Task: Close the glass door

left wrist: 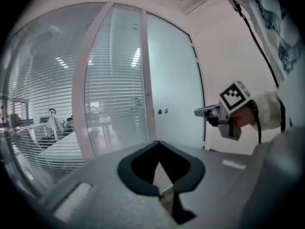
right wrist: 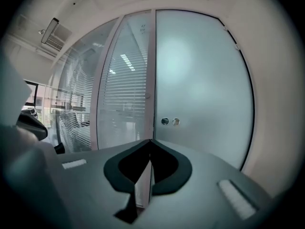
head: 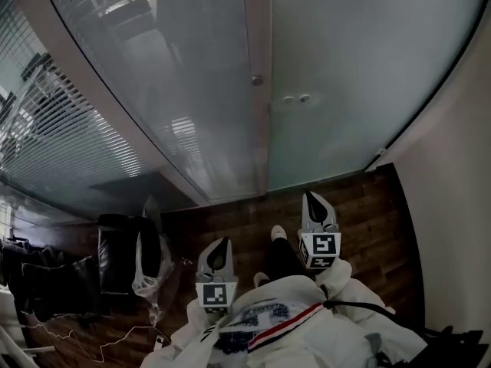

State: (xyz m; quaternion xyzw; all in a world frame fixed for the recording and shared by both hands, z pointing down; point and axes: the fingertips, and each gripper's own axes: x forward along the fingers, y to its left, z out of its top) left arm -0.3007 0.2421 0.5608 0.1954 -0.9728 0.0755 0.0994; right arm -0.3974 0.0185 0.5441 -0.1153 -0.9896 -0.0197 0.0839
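Ahead, one frosted glass door [head: 345,75] fills the far right, its left edge against a pale post [head: 257,21], with two round fittings [head: 296,98] near that edge. Left of the post runs a glass wall [head: 84,129] backed by blinds. Two claws are held low over the wooden floor [head: 376,213], well apart from the door. The left claw [head: 221,250] is nearer the person and the right claw [head: 313,205] farther forward. Both are closed on nothing and point at the door.

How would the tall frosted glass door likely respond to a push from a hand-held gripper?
The frosted glass door is a tall rigid pane, so it would probably feel heavy and move stiffly. Its smooth face looks slippery; the small round metal fittings may offer better purchase.
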